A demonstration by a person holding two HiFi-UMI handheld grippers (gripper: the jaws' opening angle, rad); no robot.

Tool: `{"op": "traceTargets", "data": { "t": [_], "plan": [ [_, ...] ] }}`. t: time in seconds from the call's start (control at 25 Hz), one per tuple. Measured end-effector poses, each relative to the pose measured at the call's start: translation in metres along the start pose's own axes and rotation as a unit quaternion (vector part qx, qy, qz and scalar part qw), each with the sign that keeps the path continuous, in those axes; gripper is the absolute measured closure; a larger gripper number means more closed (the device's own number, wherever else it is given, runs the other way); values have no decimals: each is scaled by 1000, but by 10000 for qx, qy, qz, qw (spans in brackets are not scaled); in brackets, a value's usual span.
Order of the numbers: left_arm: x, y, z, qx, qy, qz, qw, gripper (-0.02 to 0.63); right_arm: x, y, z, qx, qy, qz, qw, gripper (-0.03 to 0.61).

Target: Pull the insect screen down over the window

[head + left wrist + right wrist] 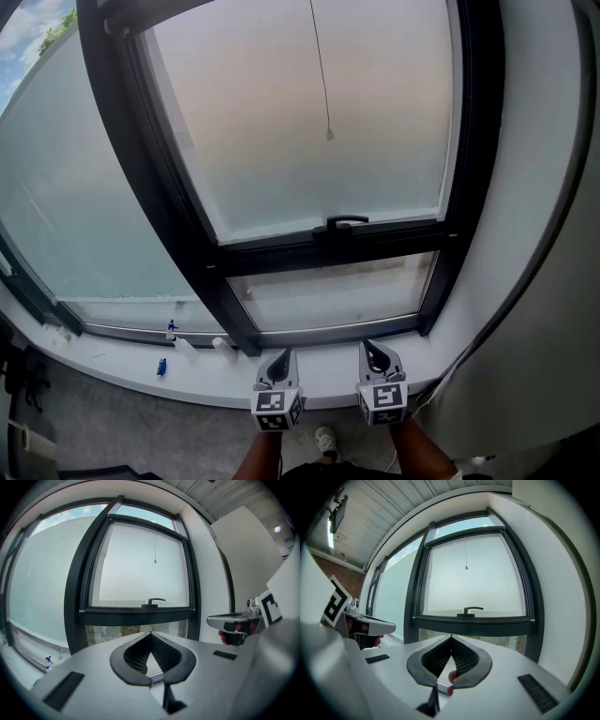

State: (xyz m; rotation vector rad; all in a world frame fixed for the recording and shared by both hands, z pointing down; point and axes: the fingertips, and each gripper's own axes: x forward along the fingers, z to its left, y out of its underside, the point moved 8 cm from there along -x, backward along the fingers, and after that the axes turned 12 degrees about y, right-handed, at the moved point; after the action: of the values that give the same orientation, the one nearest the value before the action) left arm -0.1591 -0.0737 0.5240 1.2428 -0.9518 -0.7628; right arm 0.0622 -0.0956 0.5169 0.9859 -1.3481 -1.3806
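Jaws closed: left gripper (151,634), right gripper (451,637) | cord (329,134) seemingly hanging free

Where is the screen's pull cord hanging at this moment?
In the head view the pull cord hangs over the upper pane, near its middle, its end well above the window handle.

All three cameras face the same window (309,159) from nearby.
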Motion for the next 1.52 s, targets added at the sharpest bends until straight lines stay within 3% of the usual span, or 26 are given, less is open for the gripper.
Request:
{"op": "traceTargets", "data": {
  "t": [0.24, 0.4, 0.56, 0.92, 1.12, 1.32, 1.52],
  "plan": [
    [43, -16, 34, 77, 59, -86, 9999, 620, 55, -6, 3, -51, 68, -67, 9999, 574],
    [71, -28, 59, -107, 217, -177, 9996, 620, 90, -11, 5, -214, 106, -100, 9997, 574],
    [91, -26, 85, 28, 185, -163, 9997, 620, 116, -5, 2, -217, 237, 50, 9995, 574],
    [126, -55, 108, 126, 324, -321, 9989, 620, 155, -22, -10, -152, 550, -113, 9983, 574],
    [146, -65, 105, 190, 314, -424, 9984, 620, 170, -26, -24, -197, 478, -91, 9986, 574],
    [160, -90, 108, 301, 188, -561, 9978, 620, 185, -50, -44, -121, 490, -242, 9984, 574],
    [170, -132, 110, 715, 112, -891, 9934, 620, 206, -102, -63, -610, 254, -849, 9942, 574]
  ]
}}
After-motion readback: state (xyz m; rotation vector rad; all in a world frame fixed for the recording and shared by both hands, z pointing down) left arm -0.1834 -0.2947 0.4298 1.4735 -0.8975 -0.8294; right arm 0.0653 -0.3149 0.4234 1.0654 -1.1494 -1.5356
